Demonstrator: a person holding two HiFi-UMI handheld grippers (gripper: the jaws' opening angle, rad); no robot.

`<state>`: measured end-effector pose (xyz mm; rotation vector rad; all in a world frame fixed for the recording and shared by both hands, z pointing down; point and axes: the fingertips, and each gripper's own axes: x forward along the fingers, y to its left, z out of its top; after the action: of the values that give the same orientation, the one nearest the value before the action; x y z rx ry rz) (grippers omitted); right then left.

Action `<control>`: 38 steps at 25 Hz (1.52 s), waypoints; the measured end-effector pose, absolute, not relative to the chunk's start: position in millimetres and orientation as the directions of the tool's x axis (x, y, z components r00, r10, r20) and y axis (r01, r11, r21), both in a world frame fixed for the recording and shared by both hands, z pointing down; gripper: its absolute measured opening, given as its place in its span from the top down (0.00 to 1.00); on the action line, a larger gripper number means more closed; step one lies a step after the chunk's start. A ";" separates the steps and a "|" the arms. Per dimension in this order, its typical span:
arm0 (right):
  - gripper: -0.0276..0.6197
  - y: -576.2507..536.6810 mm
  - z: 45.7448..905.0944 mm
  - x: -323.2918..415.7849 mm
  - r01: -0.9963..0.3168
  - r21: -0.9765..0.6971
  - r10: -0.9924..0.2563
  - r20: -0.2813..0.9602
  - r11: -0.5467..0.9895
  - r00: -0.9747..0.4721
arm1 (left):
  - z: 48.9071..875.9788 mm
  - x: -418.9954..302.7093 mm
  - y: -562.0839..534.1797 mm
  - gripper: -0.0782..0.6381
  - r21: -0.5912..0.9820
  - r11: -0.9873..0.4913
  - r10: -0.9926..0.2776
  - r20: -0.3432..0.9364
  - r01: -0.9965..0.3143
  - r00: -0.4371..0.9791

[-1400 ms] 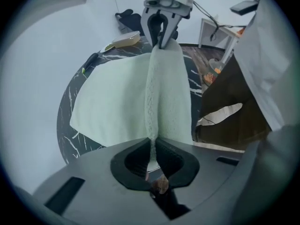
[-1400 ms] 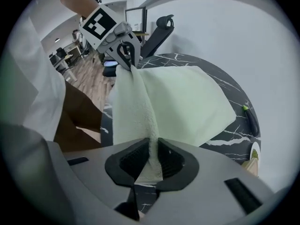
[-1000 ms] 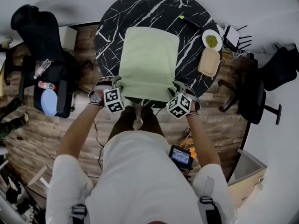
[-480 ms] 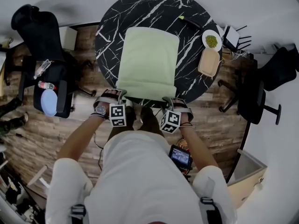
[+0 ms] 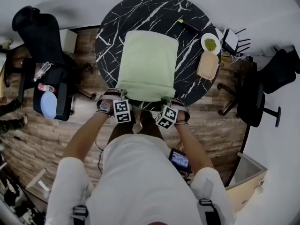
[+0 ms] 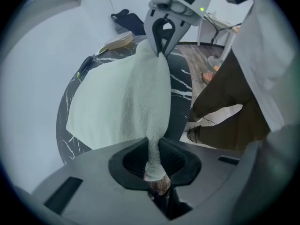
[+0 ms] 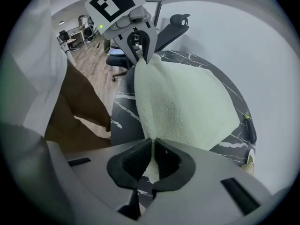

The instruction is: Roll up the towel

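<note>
A light green towel (image 5: 147, 64) is spread flat on the round black marble table (image 5: 140, 13), with its near edge at the table's rim. The near corners are taken by the left gripper (image 5: 123, 96) and right gripper (image 5: 166, 100). Both pairs of jaws are closing, with towel fabric pinched between the pads.

What is covered or too small to be read

In the head view the near hem of the towel (image 5: 147, 62) and the table (image 5: 110, 29) rim beneath it are covered by the marker cubes of the left tool (image 6: 155, 163) and right tool (image 7: 153, 158), between whose closing jaws the towel's corner tips are swallowed. The green contents of the small dish (image 5: 210, 43) and the dark item (image 5: 191, 26) at the far rim are too small to be identified.
</note>
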<state>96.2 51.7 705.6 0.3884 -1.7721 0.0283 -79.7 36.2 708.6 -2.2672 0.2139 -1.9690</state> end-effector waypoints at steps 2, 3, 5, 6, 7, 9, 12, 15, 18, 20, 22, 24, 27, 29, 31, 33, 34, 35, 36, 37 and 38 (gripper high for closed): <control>0.94 62.2 697.6 98.3 -0.265 0.145 -0.203 0.958 0.953 -0.204 | 701.3 -81.9 45.8 0.82 -0.181 -0.983 -0.182 0.970 -0.018 0.159; 0.94 68.7 693.1 98.5 -0.261 0.116 -0.176 0.960 0.958 -0.219 | 698.2 -83.1 53.2 0.82 -0.174 -0.985 -0.173 0.970 -0.010 0.169; 0.94 82.7 684.3 97.1 -0.247 0.054 -0.117 0.962 0.968 -0.247 | 694.0 -85.3 71.6 0.83 -0.151 -0.989 -0.146 0.972 0.011 0.186; 0.94 90.6 680.5 96.2 -0.236 0.022 -0.084 0.963 0.971 -0.257 | 692.4 -86.3 81.7 0.83 -0.135 -0.991 -0.129 0.973 0.020 0.192; 0.94 99.3 676.7 95.2 -0.226 -0.015 -0.047 0.963 0.974 -0.264 | 690.6 -87.1 91.6 0.83 -0.118 -0.993 -0.110 0.974 0.027 0.196; 0.94 117.6 668.6 93.3 -0.209 -0.100 0.040 0.961 0.973 -0.273 | 685.6 -88.5 108.8 0.83 -0.085 -0.996 -0.075 0.976 0.039 0.203; 0.94 134.1 657.6 92.3 -0.203 -0.196 0.132 0.948 0.960 -0.289 | 676.1 -88.7 123.6 0.82 -0.042 -0.998 -0.032 0.975 0.043 0.219; 0.94 119.8 649.7 95.5 -0.231 -0.163 0.088 0.949 0.959 -0.302 | 666.8 -88.2 112.6 0.82 -0.046 -0.999 -0.042 0.972 0.011 0.231; 0.94 82.1 643.9 98.6 -0.286 -0.079 -0.013 0.952 0.955 -0.306 | 661.0 -86.4 75.1 0.82 -0.091 -0.995 -0.098 0.968 -0.042 0.233; 0.94 58.3 643.7 99.7 -0.311 -0.040 -0.058 0.953 0.950 -0.298 | 660.8 -84.8 50.0 0.82 -0.104 -0.992 -0.118 0.967 -0.070 0.227; 0.94 41.1 648.0 100.1 -0.327 -0.014 -0.084 0.955 0.945 -0.283 | 665.6 -84.9 31.4 0.82 -0.105 -0.991 -0.120 0.971 -0.086 0.207; 0.94 26.5 656.7 100.6 -0.339 0.021 -0.115 0.959 0.940 -0.259 | 675.0 -85.1 17.6 0.82 -0.111 -0.990 -0.125 0.977 -0.089 0.175; 0.94 8.1 674.8 102.0 -0.352 0.093 -0.176 0.961 0.931 -0.212 | 693.5 -82.2 5.7 0.82 -0.123 -0.988 -0.134 0.983 -0.093 0.125; 0.93 2.5 688.2 102.7 -0.354 0.137 -0.212 0.960 0.925 -0.184 | 703.8 -79.6 3.2 0.81 -0.145 -0.986 -0.154 0.983 -0.088 0.104; 0.89 1.3 697.4 103.2 -0.361 0.169 -0.243 0.955 0.917 -0.171 | 707.8 -77.7 2.3 0.79 -0.169 -0.982 -0.178 0.978 -0.087 0.105; 0.81 -2.0 696.7 105.9 -0.395 0.193 -0.280 0.944 0.898 -0.177 | 703.9 -79.3 -0.7 0.75 -0.185 -0.976 -0.199 0.972 -0.112 0.128; 0.74 -6.0 691.4 108.1 -0.419 0.204 -0.304 0.935 0.885 -0.186 | 699.4 -82.4 -3.7 0.70 -0.191 -0.972 -0.210 0.967 -0.137 0.144; 0.70 -11.2 683.1 111.1 -0.442 0.220 -0.333 0.922 0.870 -0.196 | 693.4 -87.1 -7.4 0.66 -0.197 -0.966 -0.223 0.962 -0.167 0.159; 0.67 -16.6 672.7 115.1 -0.457 0.244 -0.368 0.907 0.855 -0.205 | 686.3 -92.6 -11.2 0.61 -0.205 -0.959 -0.239 0.956 -0.197 0.172; 0.66 -20.4 661.2 119.2 -0.461 0.273 -0.403 0.890 0.844 -0.211 | 678.5 -98.4 -14.4 0.60 -0.216 -0.951 -0.258 0.949 -0.223 0.182; 0.66 -20.9 650.3 122.3 -0.450 0.301 -0.430 0.876 0.841 -0.217 | 670.7 -104.1 -16.2 0.60 -0.230 -0.943 -0.278 0.942 -0.240 0.190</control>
<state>122.3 -20.9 650.3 0.6657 -1.8392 0.0215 -104.1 -16.2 670.7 -2.3991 0.5231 -1.9097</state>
